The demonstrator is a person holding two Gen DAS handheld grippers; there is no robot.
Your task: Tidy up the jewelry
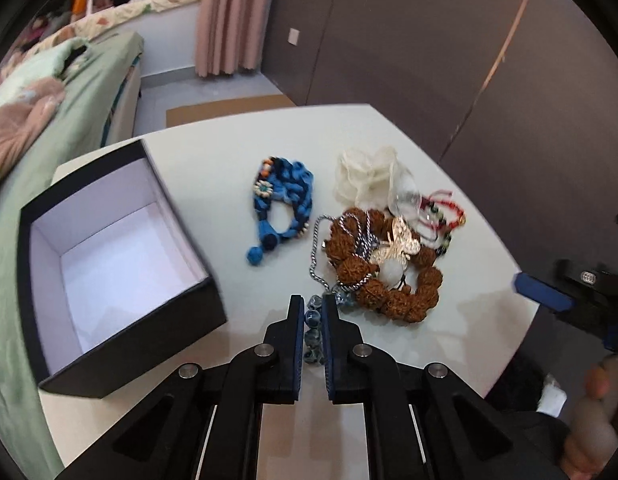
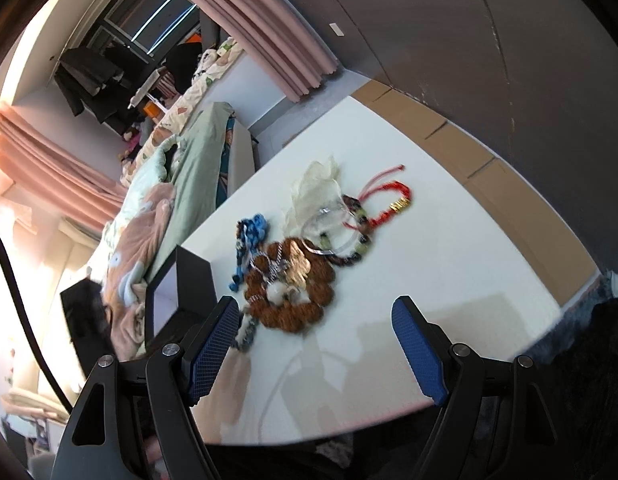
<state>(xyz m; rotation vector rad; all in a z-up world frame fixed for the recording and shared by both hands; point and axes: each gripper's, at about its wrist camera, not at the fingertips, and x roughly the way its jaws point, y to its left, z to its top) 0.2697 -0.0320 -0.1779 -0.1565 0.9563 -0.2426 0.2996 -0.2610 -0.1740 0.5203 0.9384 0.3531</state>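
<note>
Now blue bead strand (image 1: 312, 334) pinched between left fingers (image 1: 296, 320).

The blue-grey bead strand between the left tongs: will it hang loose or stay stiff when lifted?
The bead strand probably hangs limp, being separate strung beads. The glossy beads may slip. Its far end touches the brown bead bracelet, so it could drag.

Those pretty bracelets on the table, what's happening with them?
A person is tidying jewelry with a two-finger gripper in each hand. The left gripper has pinched a string of blue-grey beads at the near end of the pile on the white table. The right gripper waits open, holding nothing. An open black box sits to the left, with nothing visible inside. The blue knitted bracelet, the brown bead bracelet and the red cord bracelet are not yet sorted.
</note>
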